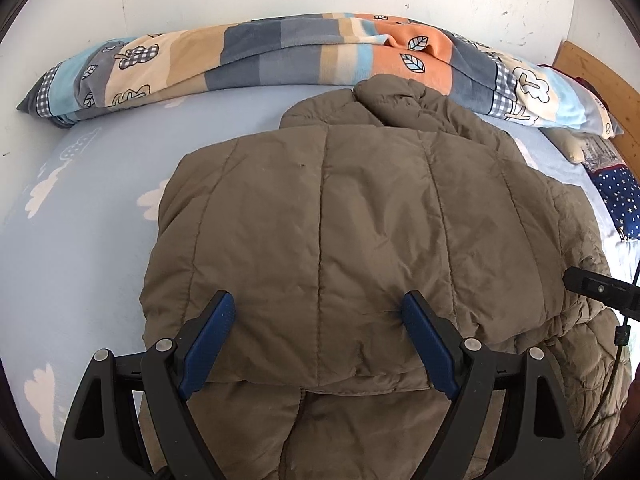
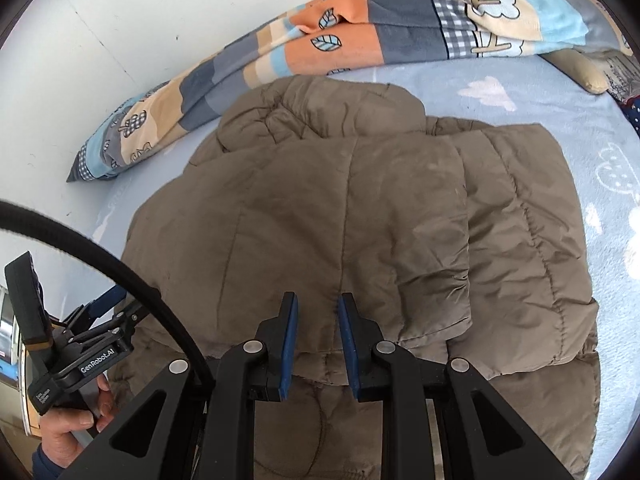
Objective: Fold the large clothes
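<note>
Two folds at least look done: the brown jacket lies on the bed, its sides turned in and one layer doubled over. Left gripper hangs wide open above it, holding nothing. Right gripper is nearly closed, apparently empty. A last fold likely remains. No containers show.

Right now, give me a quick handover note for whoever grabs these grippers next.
Left gripper: open wide over the jacket's near folded edge, holding nothing.
Right gripper: nearly shut, with no cloth visibly pinched.
The brown padded jacket lies on the blue bed sheet, striped blanket behind it.
Done: one part folded over the top.
Left: finish folding it compact.
</note>
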Available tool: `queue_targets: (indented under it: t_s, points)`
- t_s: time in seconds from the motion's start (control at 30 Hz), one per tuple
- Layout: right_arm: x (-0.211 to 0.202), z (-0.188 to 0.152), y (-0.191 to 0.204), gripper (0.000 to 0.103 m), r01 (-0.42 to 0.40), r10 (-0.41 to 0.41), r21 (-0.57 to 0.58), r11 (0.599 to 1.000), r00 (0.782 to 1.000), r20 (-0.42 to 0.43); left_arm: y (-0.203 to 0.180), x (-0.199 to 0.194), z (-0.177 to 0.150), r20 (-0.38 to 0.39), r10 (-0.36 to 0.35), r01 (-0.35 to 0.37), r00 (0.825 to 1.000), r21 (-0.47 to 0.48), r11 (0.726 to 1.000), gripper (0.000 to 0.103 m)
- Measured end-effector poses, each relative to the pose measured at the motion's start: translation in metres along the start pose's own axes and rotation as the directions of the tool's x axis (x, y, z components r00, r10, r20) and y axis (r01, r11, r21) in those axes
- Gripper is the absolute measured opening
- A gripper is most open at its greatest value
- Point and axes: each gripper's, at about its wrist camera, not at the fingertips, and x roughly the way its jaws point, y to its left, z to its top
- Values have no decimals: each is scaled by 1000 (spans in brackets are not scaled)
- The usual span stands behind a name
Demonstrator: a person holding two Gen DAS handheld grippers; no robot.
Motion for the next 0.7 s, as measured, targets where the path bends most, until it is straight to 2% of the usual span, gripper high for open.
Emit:
queue_targets:
  t_s: [0.3,0.7]
  points:
    - [9,-2,-2,23,2,-2,8,1000,1000,-20,-3,0,-2,7,15,-15,1000,14,1000,85]
    - [-9,0,14,23,-2,3,-36,999,1000,18,-19,-21,0,96,68,-76,993,90,993,85]
